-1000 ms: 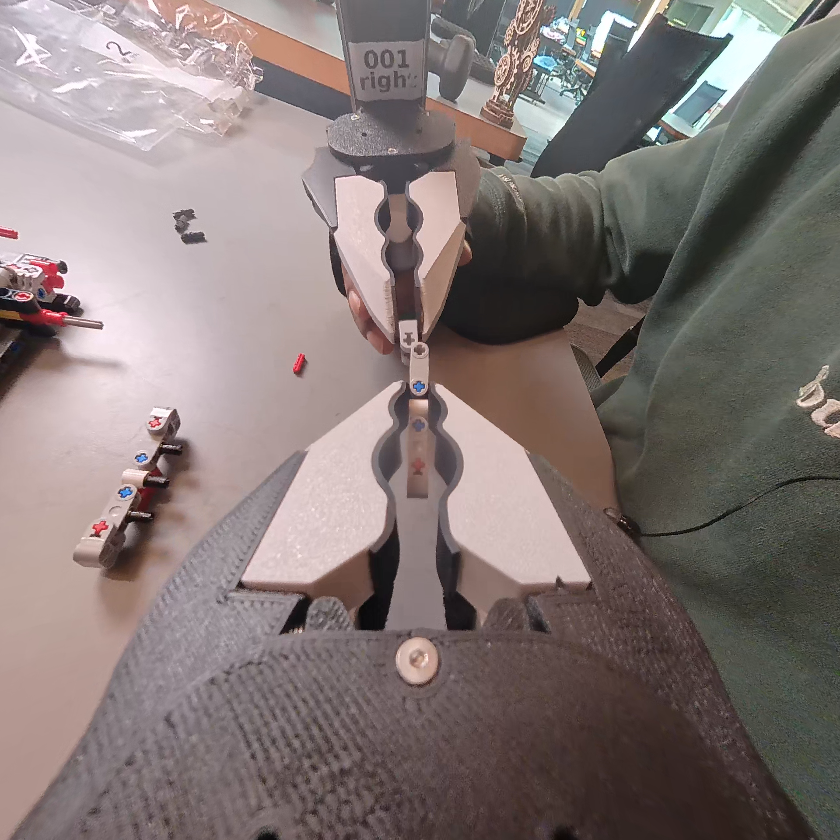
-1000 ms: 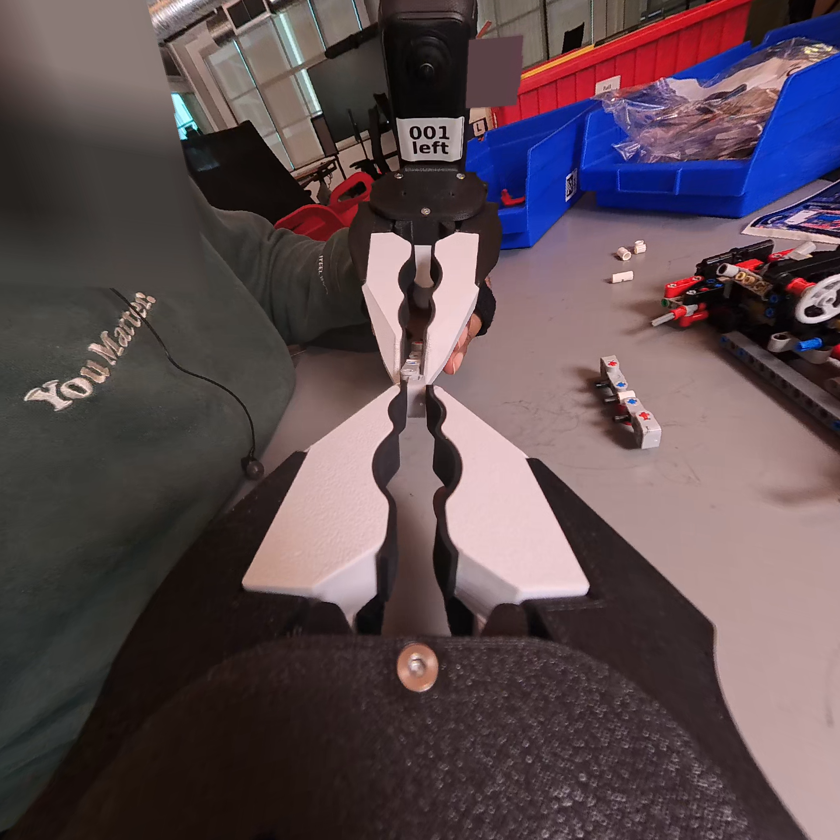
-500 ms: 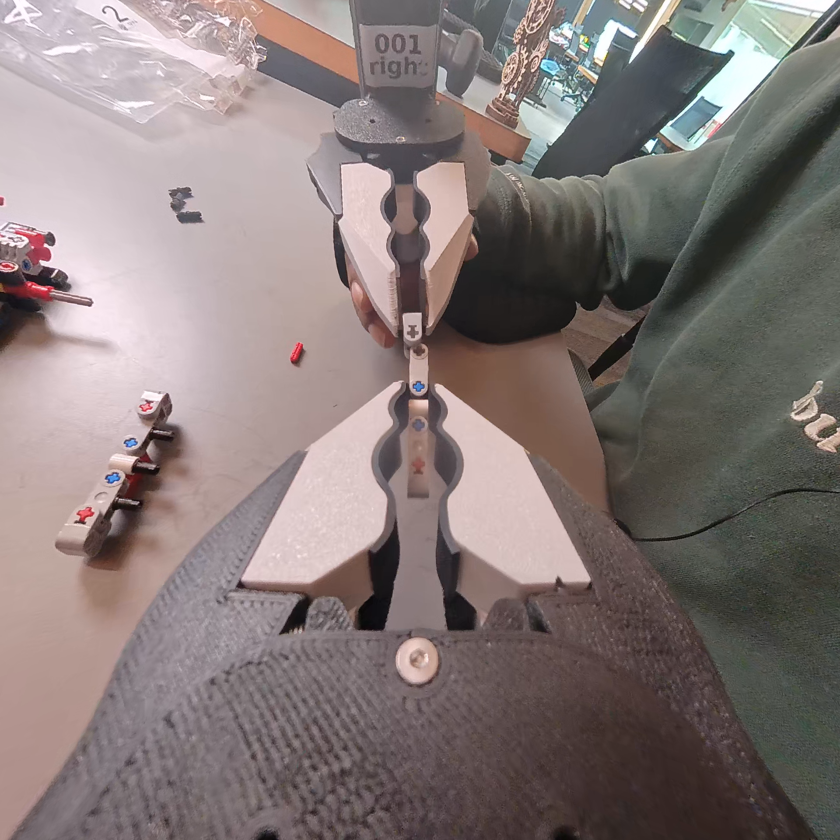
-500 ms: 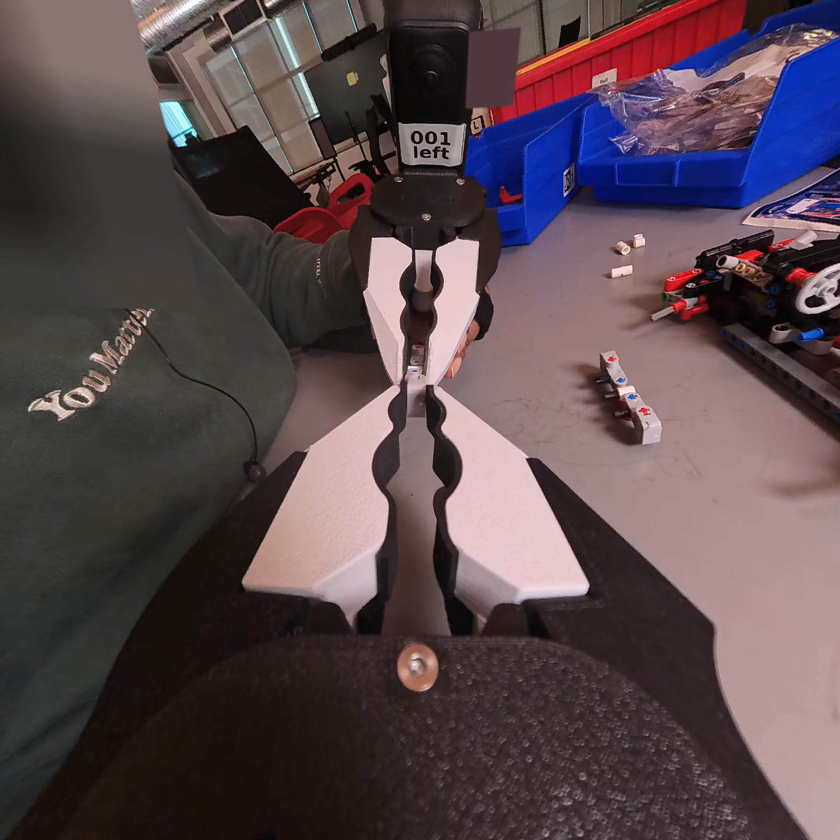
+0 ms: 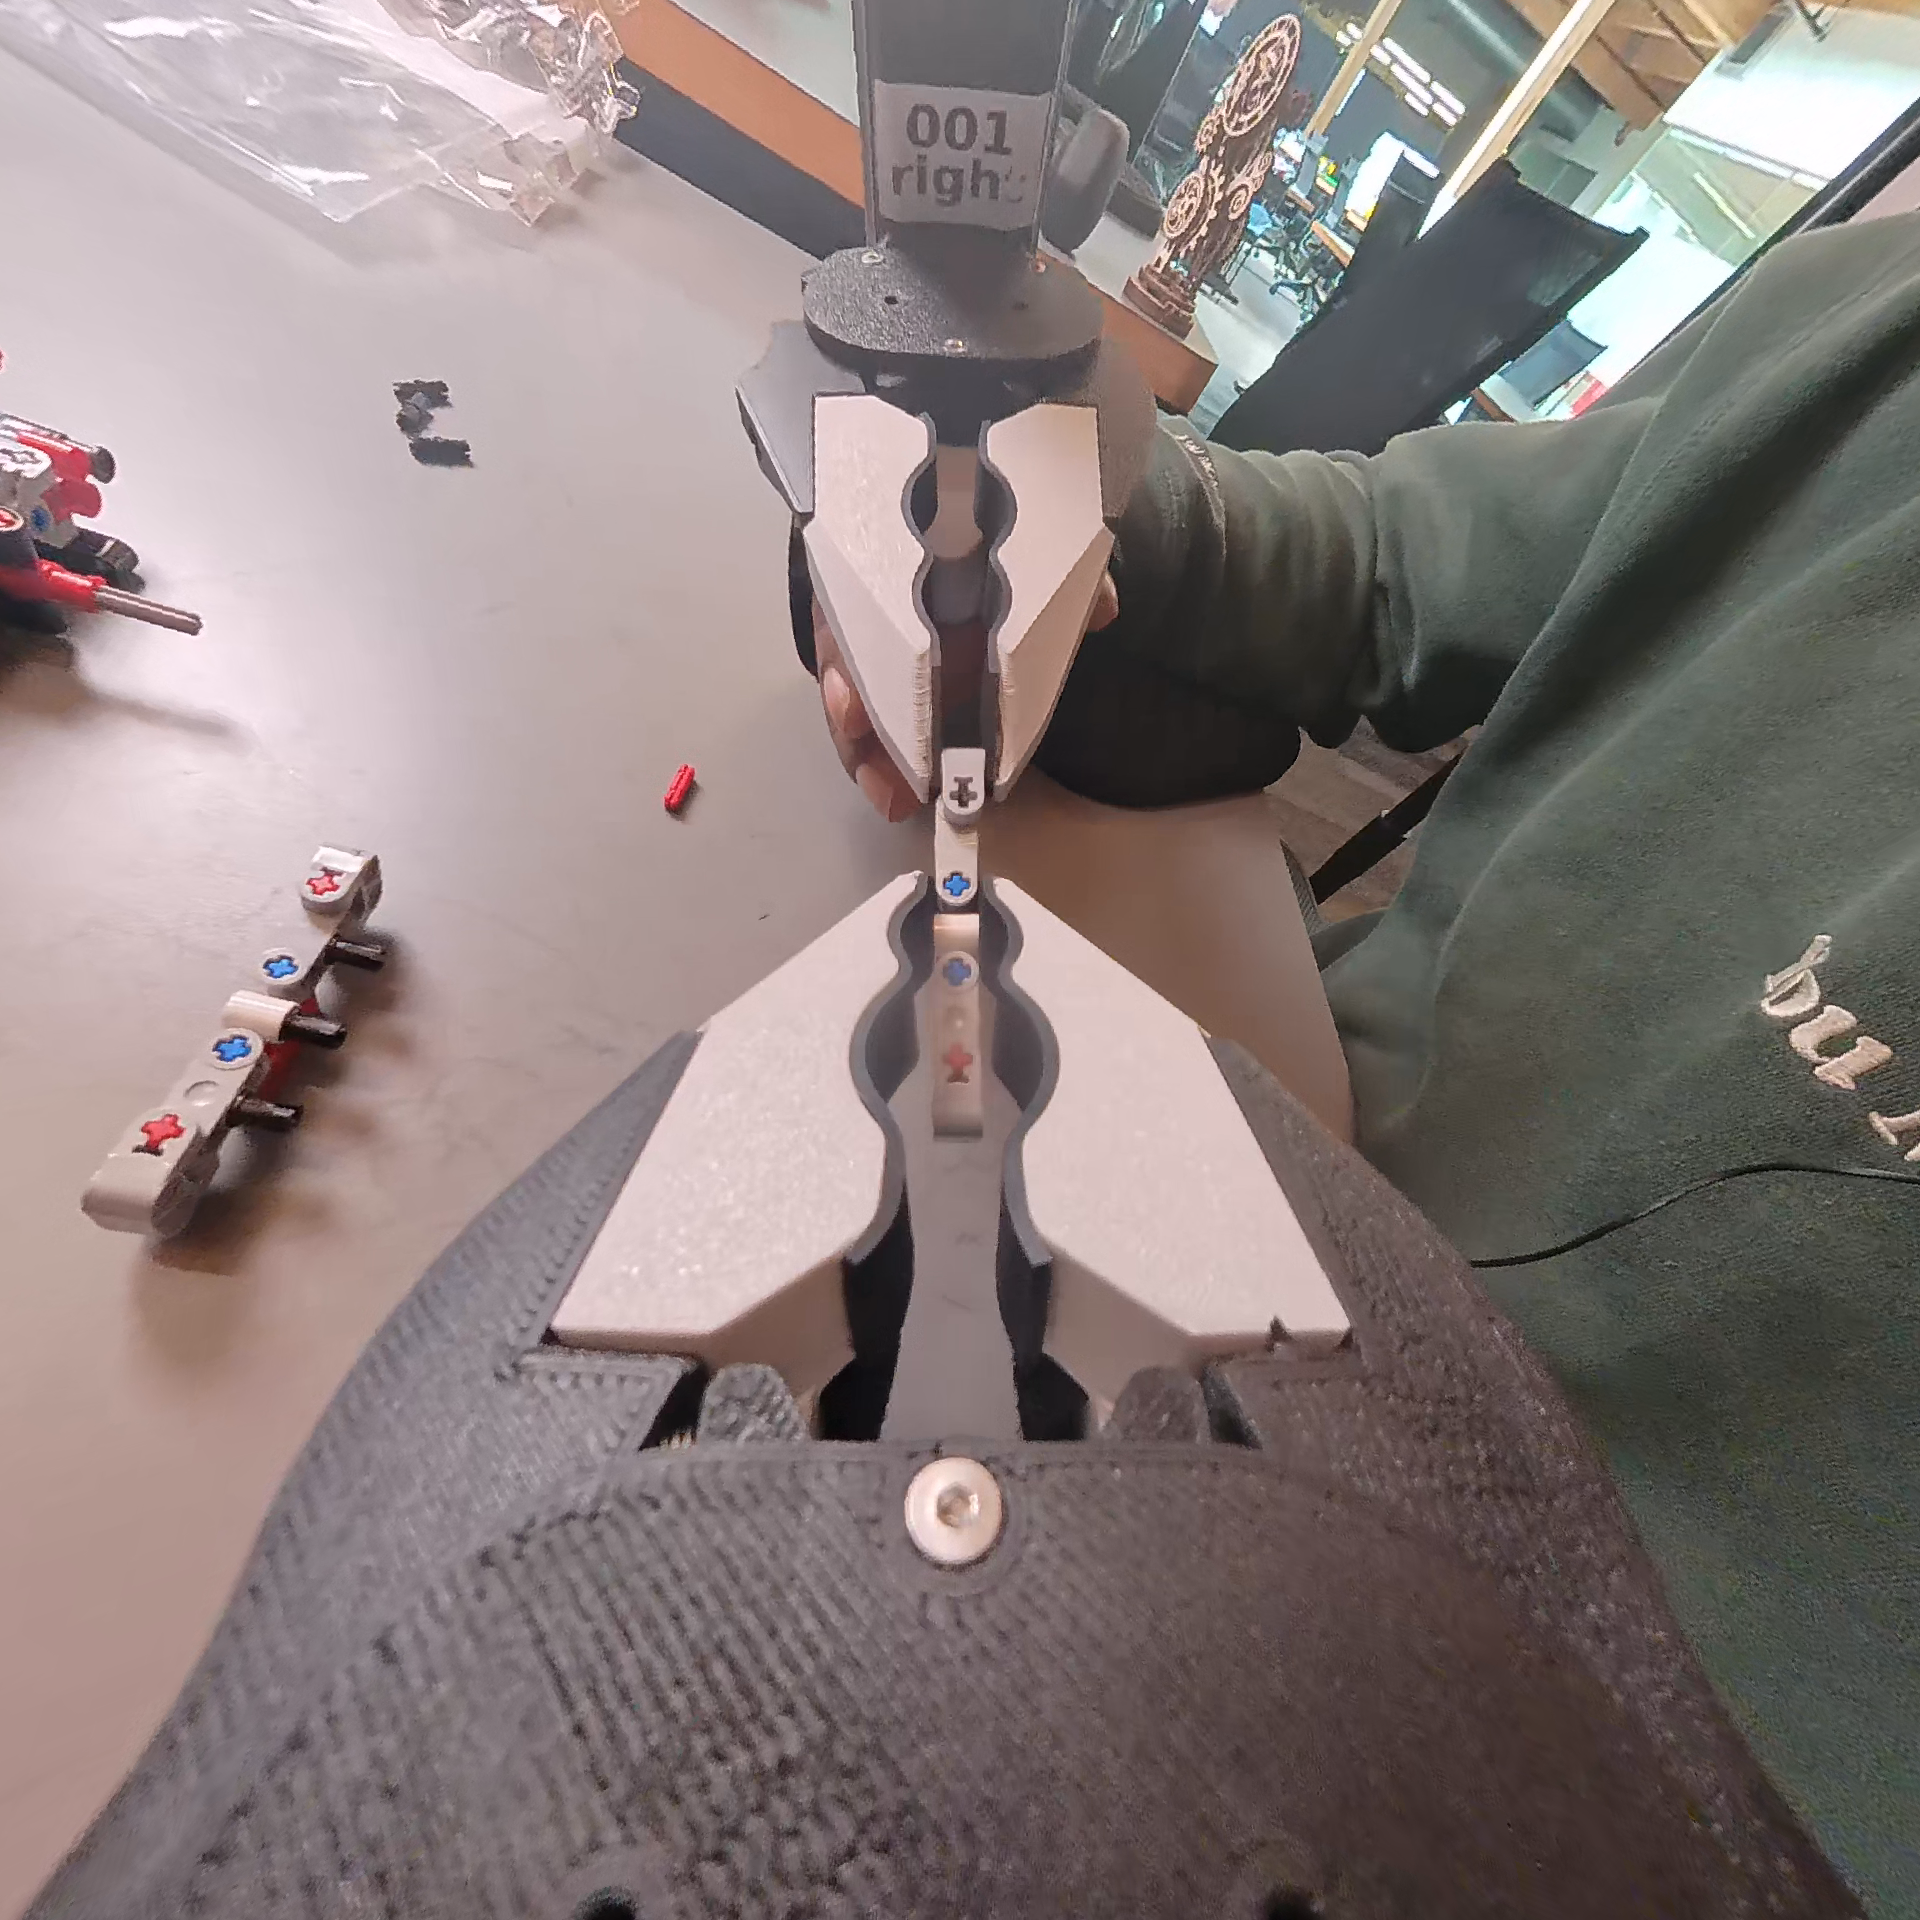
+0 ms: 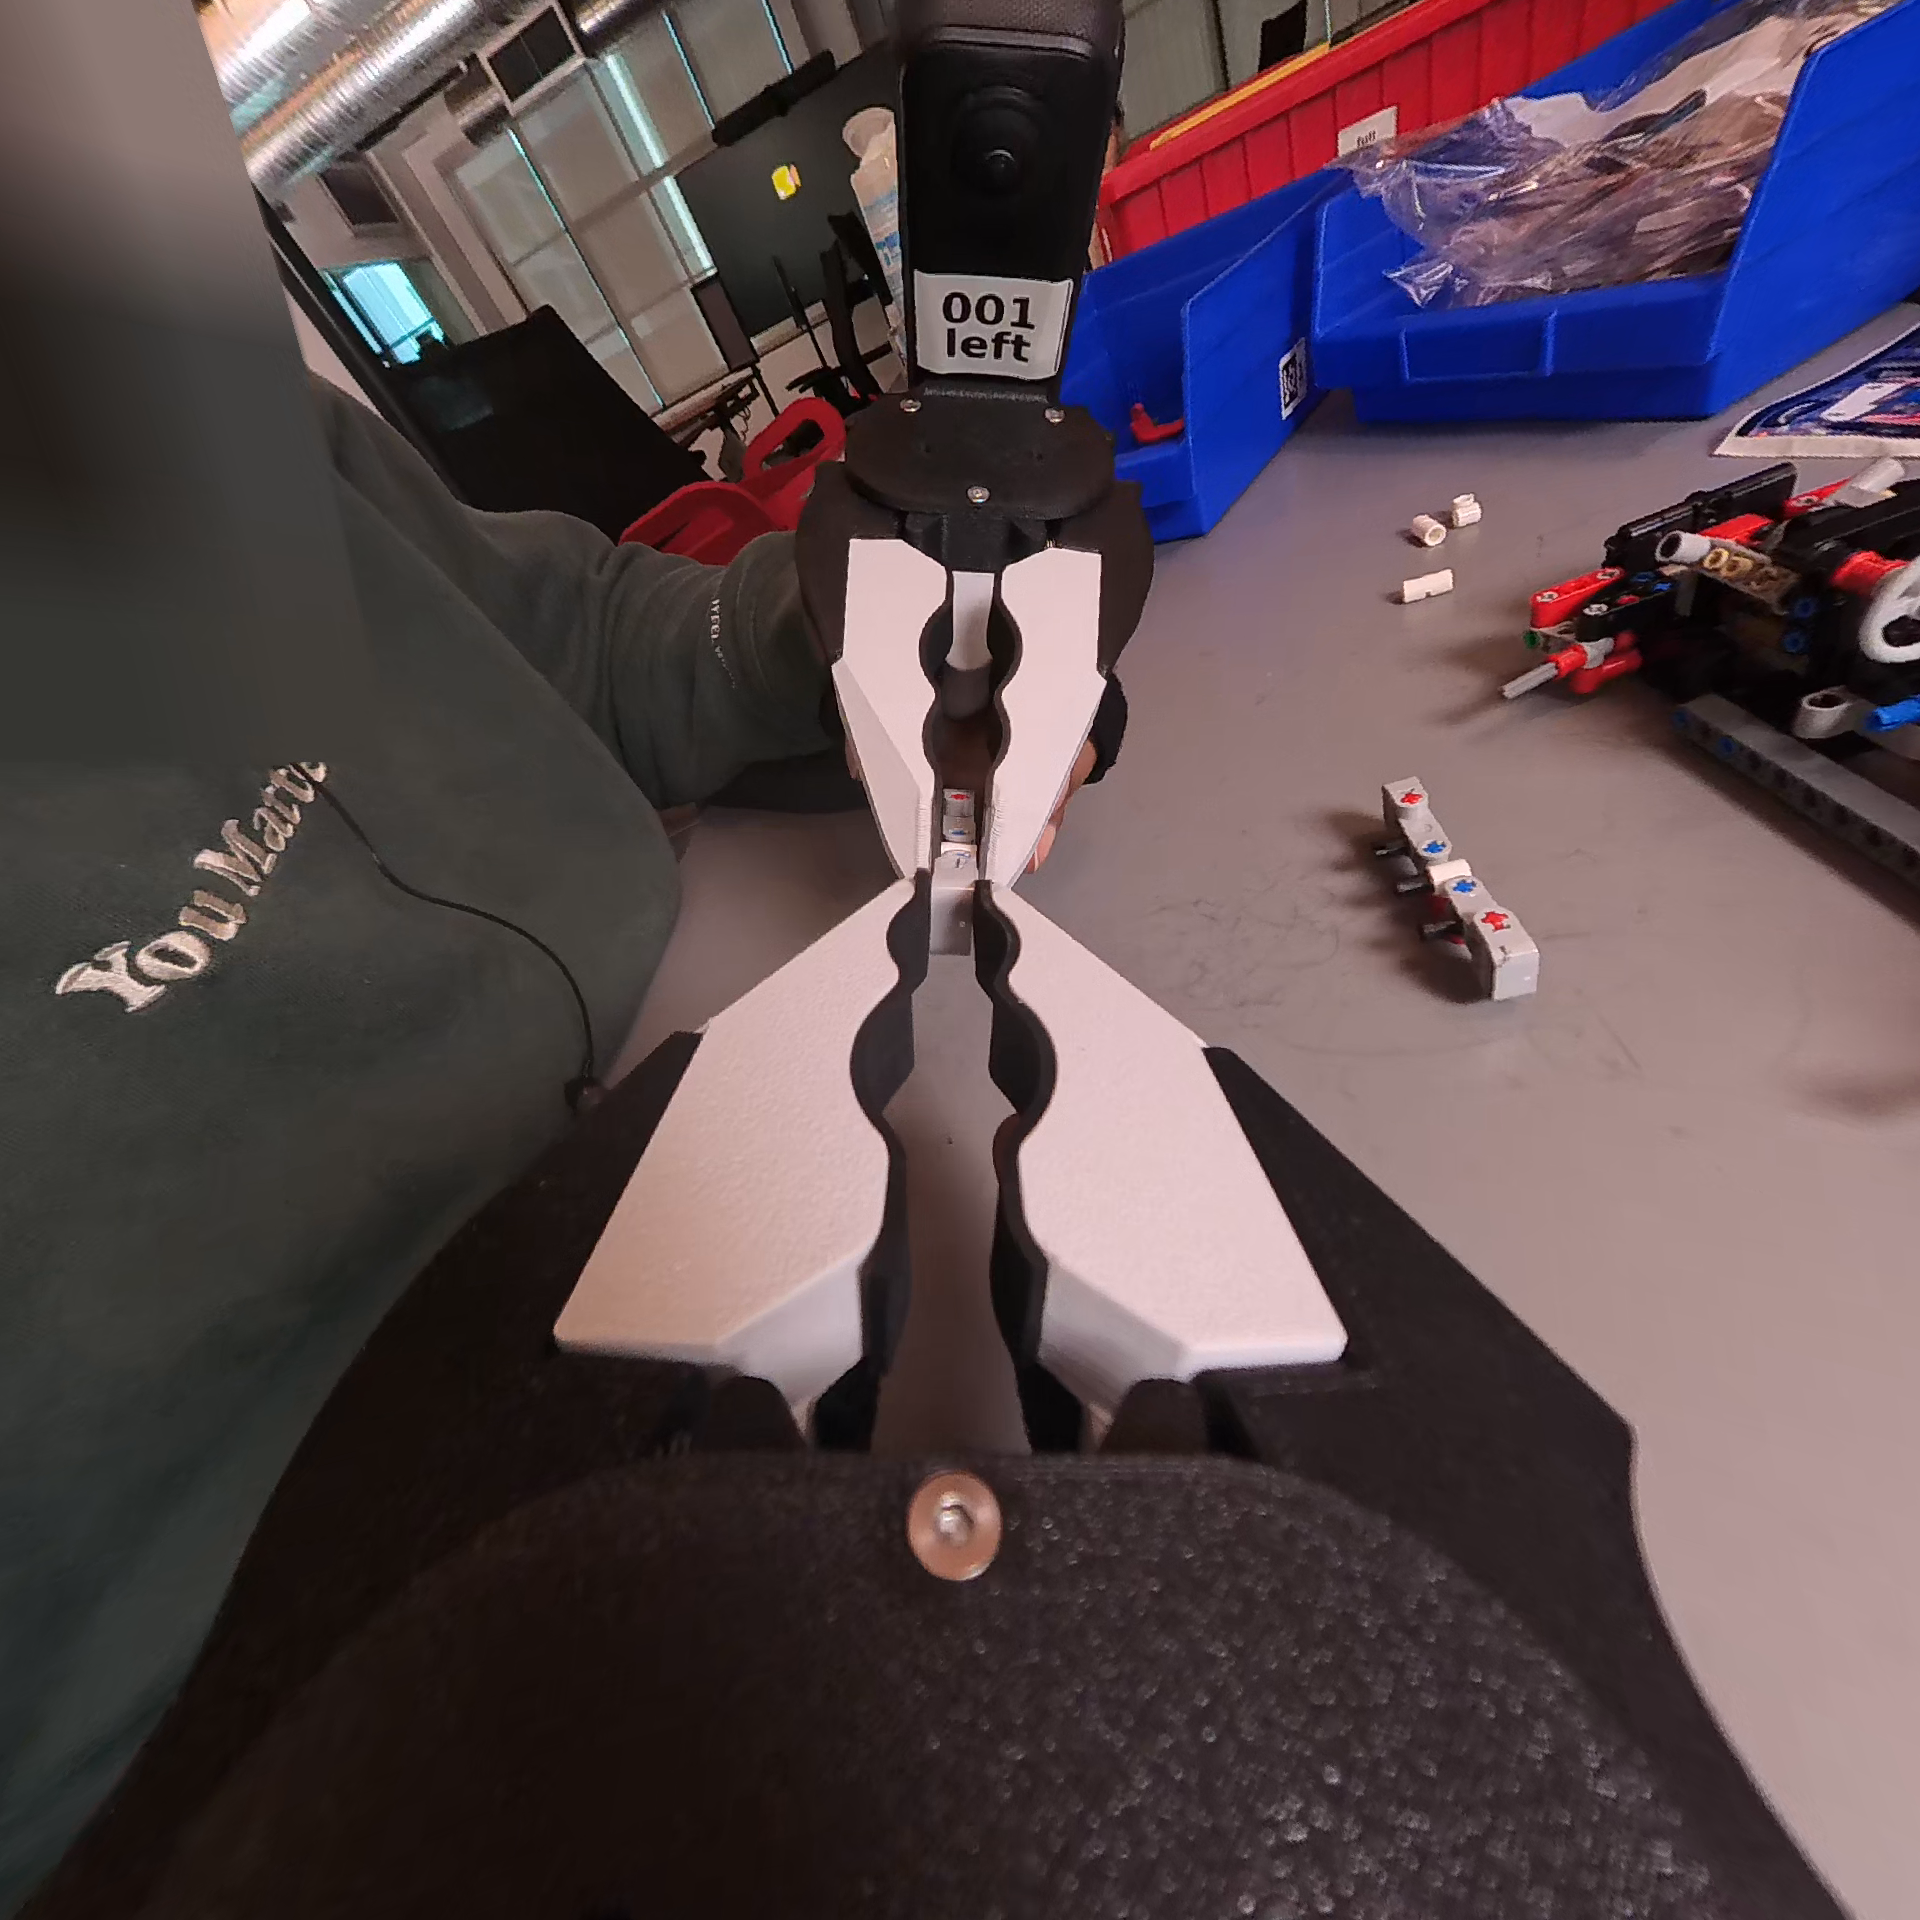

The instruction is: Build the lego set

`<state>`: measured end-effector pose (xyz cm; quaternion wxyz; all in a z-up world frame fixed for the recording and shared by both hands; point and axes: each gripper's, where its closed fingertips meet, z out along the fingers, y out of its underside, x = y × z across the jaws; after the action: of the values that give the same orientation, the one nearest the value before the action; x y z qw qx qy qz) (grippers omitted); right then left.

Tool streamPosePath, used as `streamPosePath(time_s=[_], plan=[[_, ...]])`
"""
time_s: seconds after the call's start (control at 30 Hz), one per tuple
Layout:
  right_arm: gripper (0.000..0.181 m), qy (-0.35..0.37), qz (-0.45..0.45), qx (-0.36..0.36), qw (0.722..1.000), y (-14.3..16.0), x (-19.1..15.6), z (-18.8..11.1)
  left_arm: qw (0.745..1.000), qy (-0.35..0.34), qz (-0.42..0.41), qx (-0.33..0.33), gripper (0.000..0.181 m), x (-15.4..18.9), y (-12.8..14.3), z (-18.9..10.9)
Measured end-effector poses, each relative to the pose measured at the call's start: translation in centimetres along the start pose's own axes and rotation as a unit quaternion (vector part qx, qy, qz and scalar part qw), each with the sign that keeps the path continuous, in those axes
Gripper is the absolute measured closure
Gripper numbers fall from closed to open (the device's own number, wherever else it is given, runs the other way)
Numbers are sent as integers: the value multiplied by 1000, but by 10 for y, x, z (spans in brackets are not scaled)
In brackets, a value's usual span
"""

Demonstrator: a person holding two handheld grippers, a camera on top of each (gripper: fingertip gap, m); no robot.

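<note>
Left wrist view: the left claw (image 5: 958,894) is clamped on a grey beam assembly (image 5: 958,1023) above the grey desk (image 5: 499,665); the right claw (image 5: 962,795) pinches a small grey piece (image 5: 963,795) at the assembly's tip. A matching assembly (image 5: 223,1049) and clear bags (image 5: 312,94) lie there.

Right wrist view: blue bins (image 6: 1558,281), a partly built model (image 6: 1756,613), and windows behind.

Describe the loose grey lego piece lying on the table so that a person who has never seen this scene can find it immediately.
Start from the grey table and find the large black and red lego model at its right side in the right wrist view. Nearer the person than the model lies a short grey beam assembly, alone on the bare surface. Its red and blue cross-shaped marks and black pins distinguish it from the small white pieces farther away.
</note>
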<state>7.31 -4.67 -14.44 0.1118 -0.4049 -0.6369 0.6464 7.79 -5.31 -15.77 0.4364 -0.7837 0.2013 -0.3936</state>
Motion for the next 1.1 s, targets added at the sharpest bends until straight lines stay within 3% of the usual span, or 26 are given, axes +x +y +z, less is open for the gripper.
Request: streamPosePath(time_s=[0.33,0.57,0.87,1.1], plan=[[176,-6,72,24,997,-5,5,1,998,31,-53,24,176,0,-4,-3],[174,-1,66,39,997,-11,6,-3,995,43,-83,38,175,-4,-5,-5],[174,-20,48,23,998,-7,-3,-2,1000,16,7,22,175,0,-3,-3],[175,-111,32,10,993,-4,-36,-2,991,53,125,5,176,28,1,-1]])
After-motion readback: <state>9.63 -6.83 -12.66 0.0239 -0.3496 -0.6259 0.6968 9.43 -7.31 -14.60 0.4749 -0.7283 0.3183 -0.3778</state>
